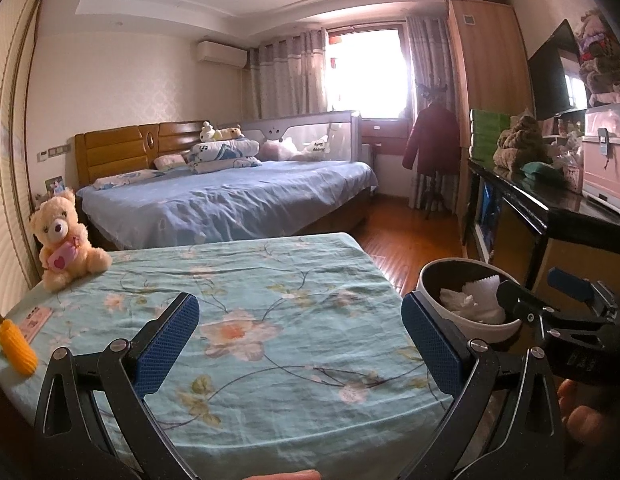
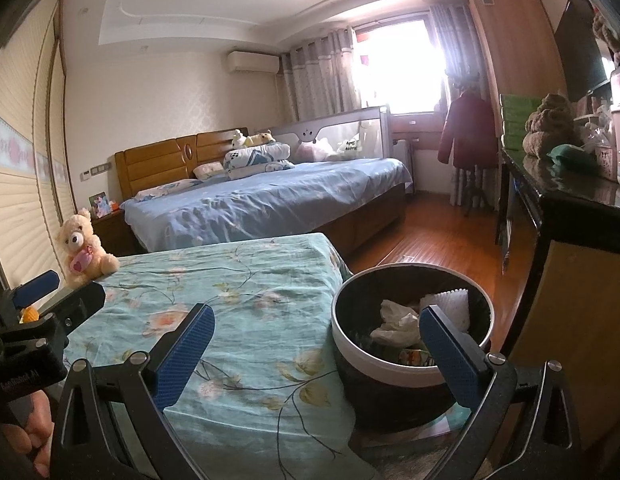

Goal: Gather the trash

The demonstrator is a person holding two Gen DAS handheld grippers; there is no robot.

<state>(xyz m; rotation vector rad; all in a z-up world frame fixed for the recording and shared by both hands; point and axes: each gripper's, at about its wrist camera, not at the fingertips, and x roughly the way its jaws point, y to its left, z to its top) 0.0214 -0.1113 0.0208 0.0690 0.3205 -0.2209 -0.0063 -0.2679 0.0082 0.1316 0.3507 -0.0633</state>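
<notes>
A round trash bin (image 2: 389,364) with a white rim stands at the right edge of the floral-cloth table (image 2: 238,280). It holds crumpled white tissues (image 2: 397,320) and a coloured wrapper (image 2: 413,357). The bin also shows in the left wrist view (image 1: 465,320), with tissues (image 1: 469,304) inside. My left gripper (image 1: 300,344) is open and empty above the table. My right gripper (image 2: 315,354) is open and empty, its right finger over the bin's near rim.
A teddy bear (image 1: 64,240) sits at the table's far left corner. An orange corn-shaped toy (image 1: 16,346) and a pink card (image 1: 36,322) lie at the left edge. A bed (image 1: 230,192) stands behind, a dark cabinet (image 1: 549,216) to the right, and wooden floor (image 1: 405,240) between.
</notes>
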